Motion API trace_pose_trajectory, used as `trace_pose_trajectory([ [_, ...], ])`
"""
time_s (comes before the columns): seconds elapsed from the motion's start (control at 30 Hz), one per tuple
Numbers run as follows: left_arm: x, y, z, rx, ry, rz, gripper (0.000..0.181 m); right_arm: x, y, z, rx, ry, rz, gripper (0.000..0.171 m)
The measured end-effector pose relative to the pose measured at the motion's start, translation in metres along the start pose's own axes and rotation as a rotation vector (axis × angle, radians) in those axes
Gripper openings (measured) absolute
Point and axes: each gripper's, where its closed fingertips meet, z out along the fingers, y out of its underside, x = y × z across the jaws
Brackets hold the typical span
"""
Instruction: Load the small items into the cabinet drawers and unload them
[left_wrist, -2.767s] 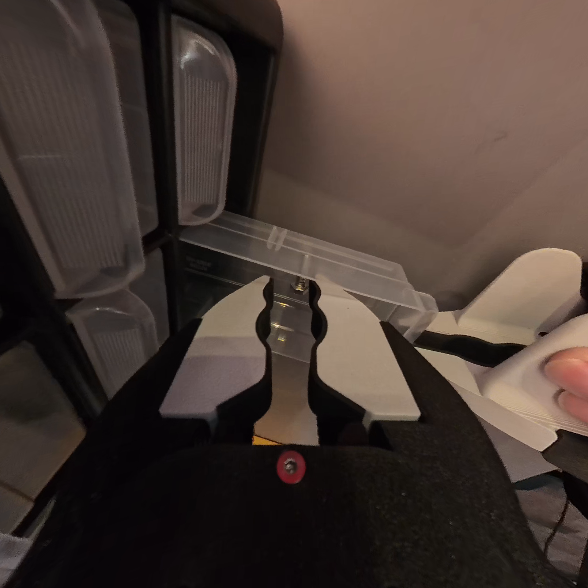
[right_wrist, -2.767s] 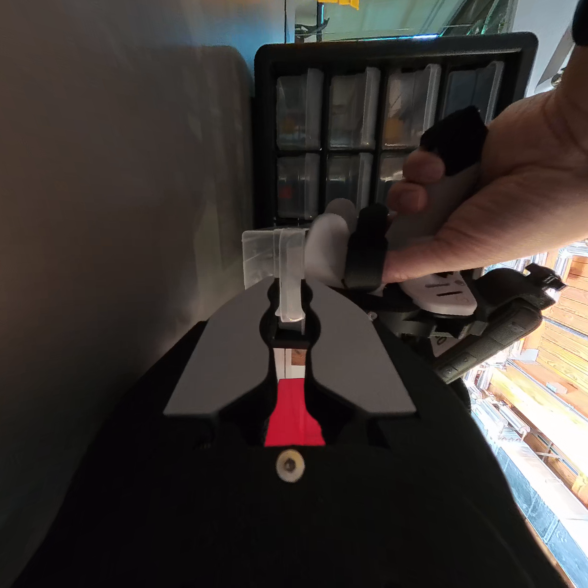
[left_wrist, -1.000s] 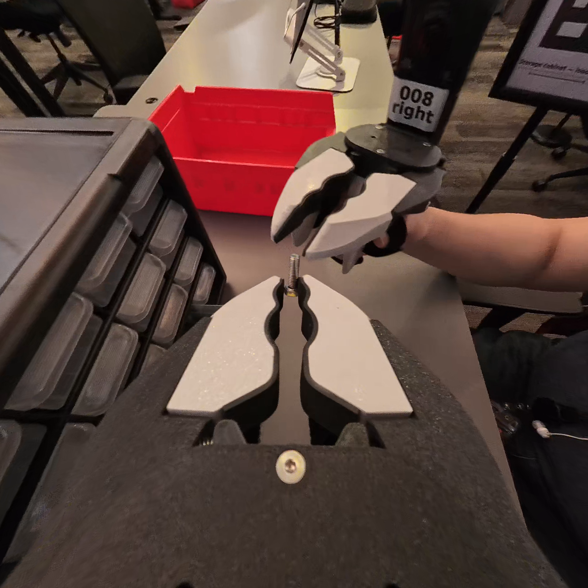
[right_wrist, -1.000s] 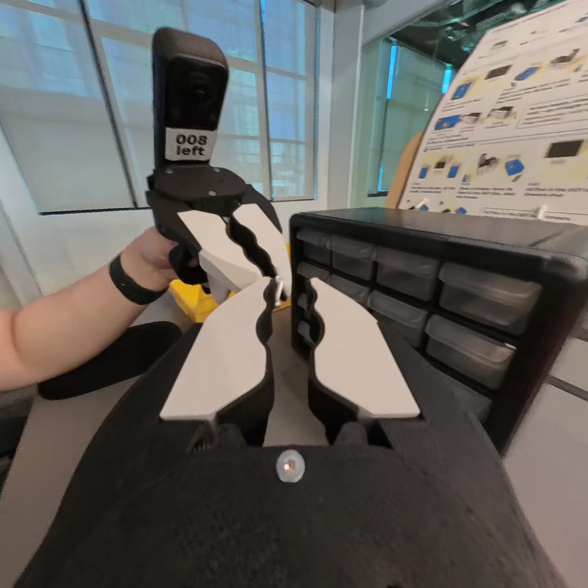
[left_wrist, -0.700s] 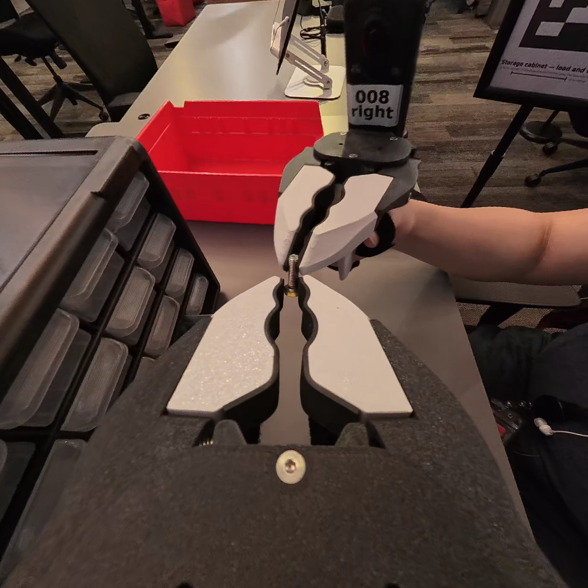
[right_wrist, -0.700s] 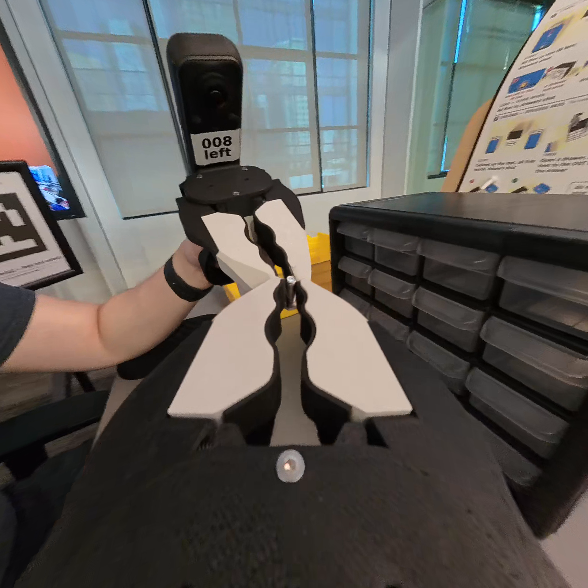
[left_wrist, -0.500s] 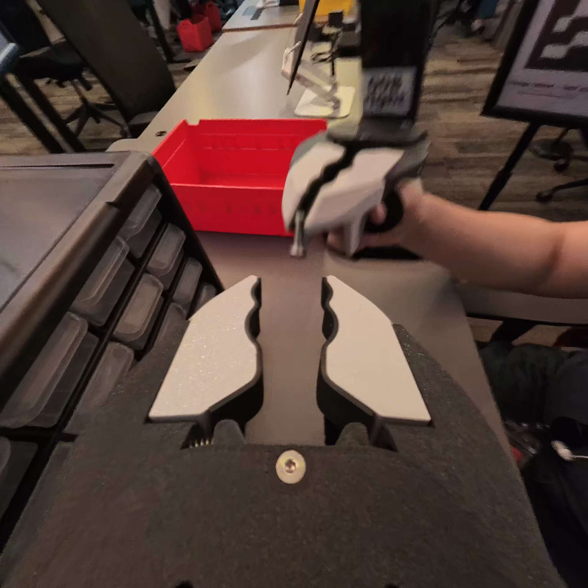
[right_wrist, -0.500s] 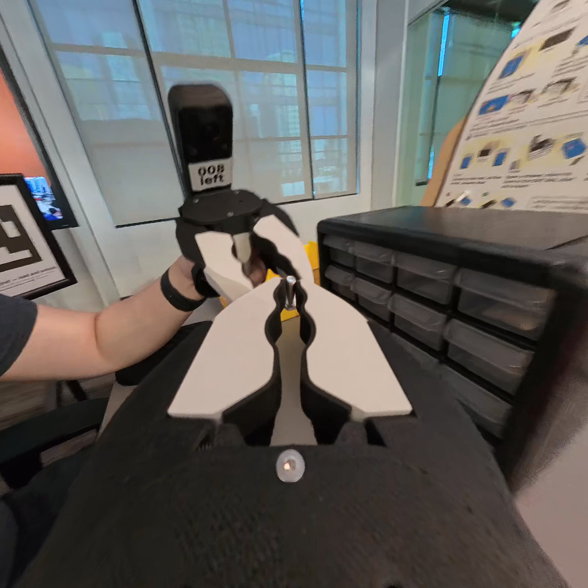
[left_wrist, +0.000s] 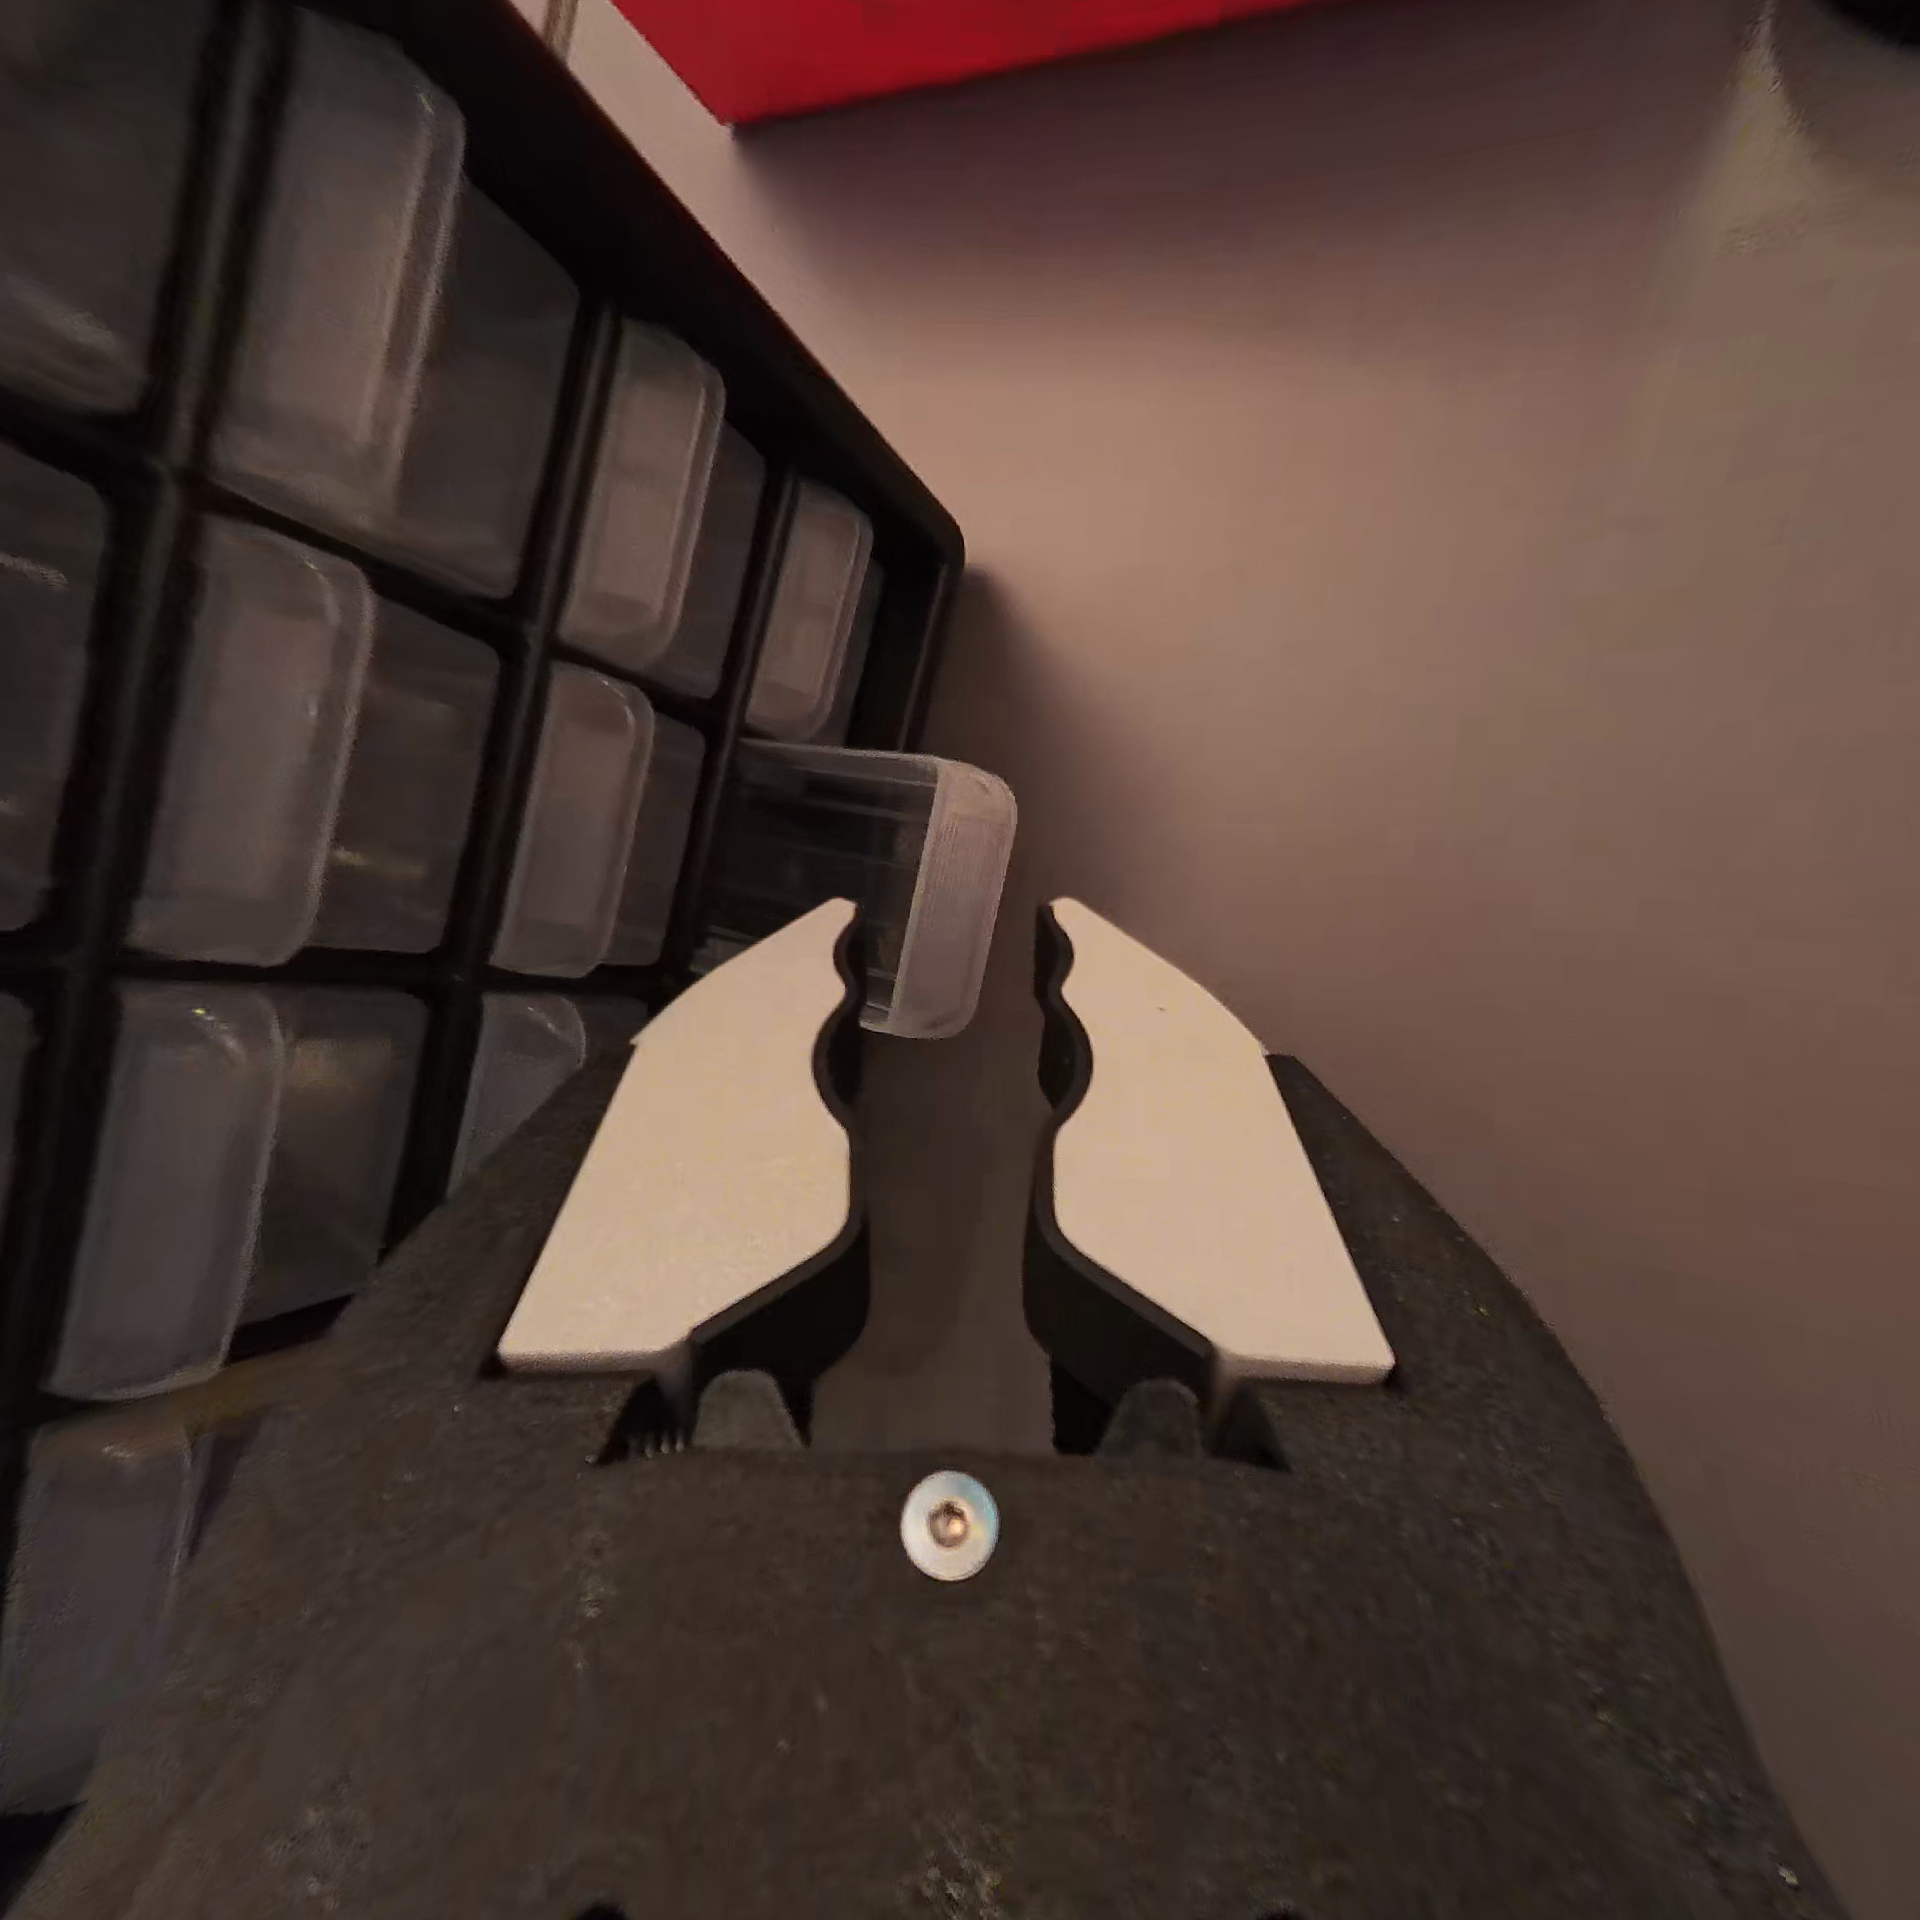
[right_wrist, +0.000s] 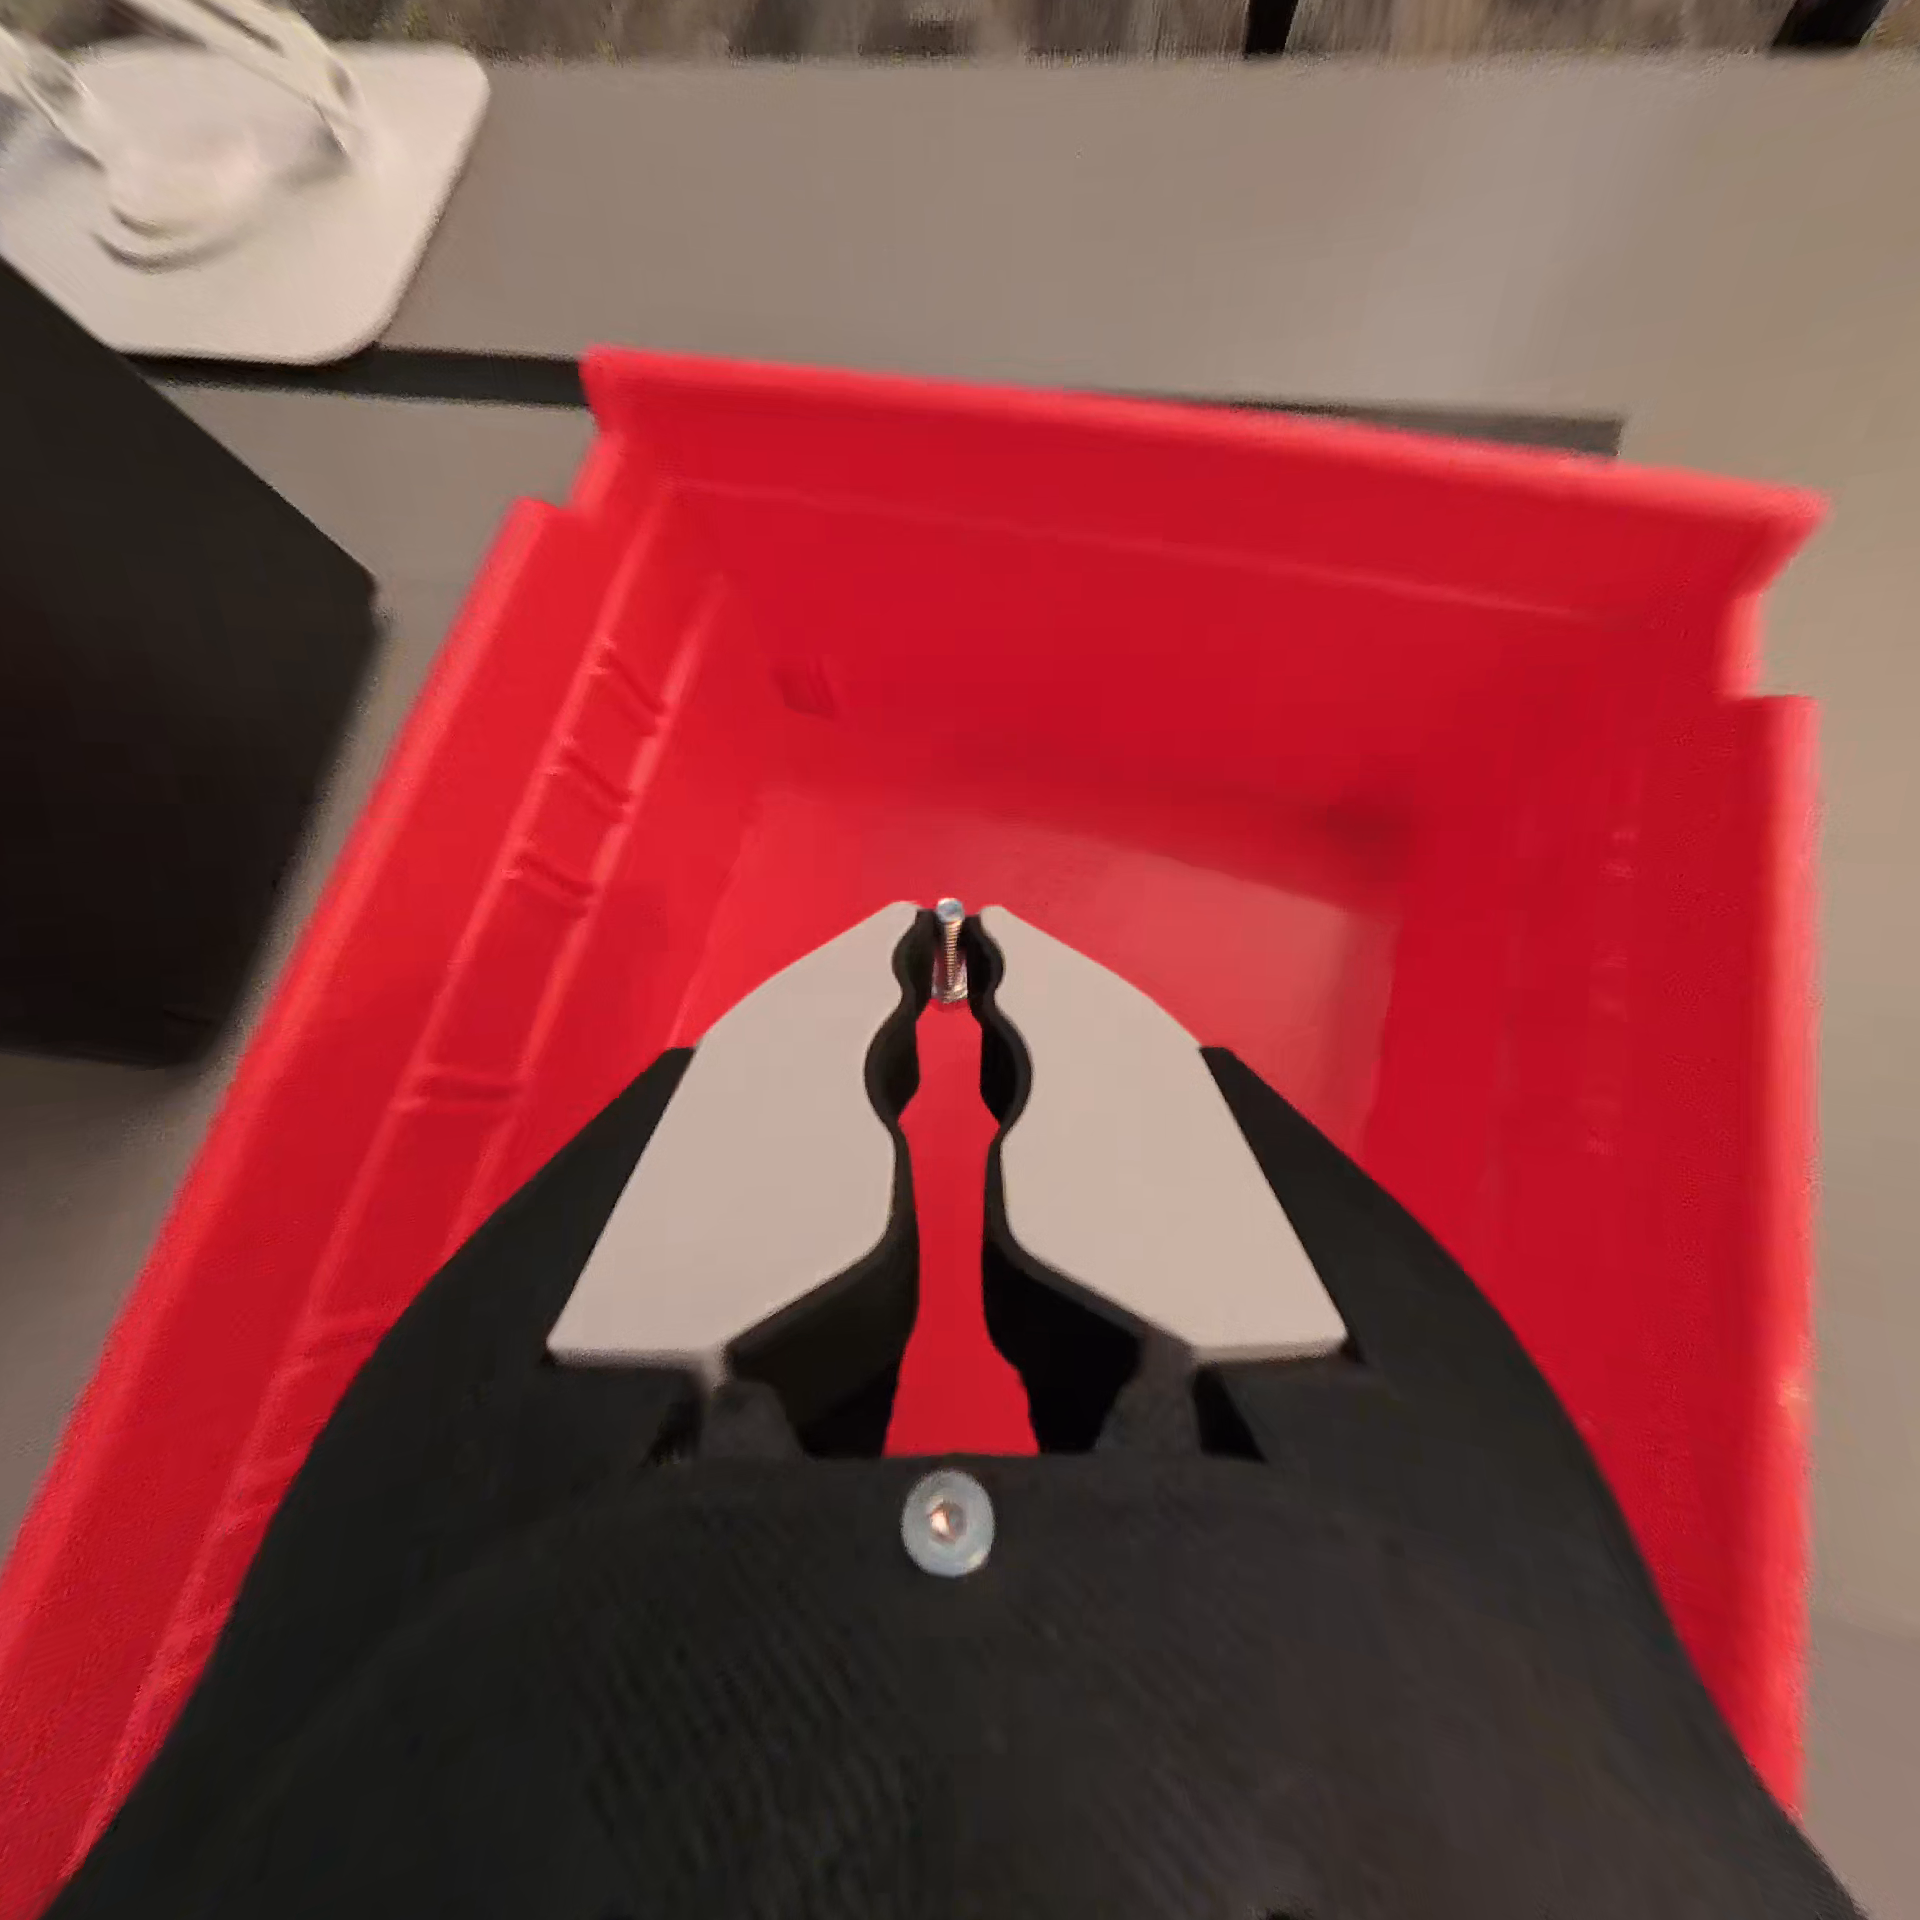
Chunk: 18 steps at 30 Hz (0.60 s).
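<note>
In the left wrist view the black cabinet (left_wrist: 665, 312) with clear plastic drawers fills the left. One clear drawer (left_wrist: 935, 883) stands partly pulled out of its slot. My left gripper (left_wrist: 948, 914) is open and empty, with the drawer's front between its fingertips, close to the left finger. In the right wrist view my right gripper (right_wrist: 950, 914) is shut on a small silver screw (right_wrist: 948, 961) and holds it above the inside of the red bin (right_wrist: 1143, 582). The bin's visible floor is bare.
The grey table (left_wrist: 1455, 520) runs along the cabinet's right side. A corner of the red bin (left_wrist: 935, 42) shows at the top of the left wrist view. In the right wrist view the cabinet's black side (right_wrist: 156, 675) stands left of the bin and a white stand base (right_wrist: 260, 208) lies behind. Tip to tip, the grippers are about 35 cm apart. My left tips are roughly 10 cm from the black cabinet (left_wrist: 665, 312).
The left gripper handed the screw to the right gripper, opened, and moved down to the pulled-out drawer. The right gripper closed on the screw and carried it over the red bin.
</note>
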Motion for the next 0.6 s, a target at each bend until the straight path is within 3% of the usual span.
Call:
trace_pose_trajectory([
  [0.27, 0.000, 0.016, 0.017, -0.036, 0.017, -0.006, 0.030, 0.014, 0.015, 0.059, -0.075, 0.024, -0.112, 0.007],
  [0.47, 0.001, 0.021, 0.023, -0.052, 0.016, 0.009, 0.023, 0.021, 0.021, 0.062, -0.092, 0.038, -0.149, 0.009],
  [0.6, -0.001, 0.020, 0.024, -0.049, 0.006, -0.004, 0.020, 0.031, 0.019, 0.052, -0.067, 0.137, -0.214, 0.025],
])
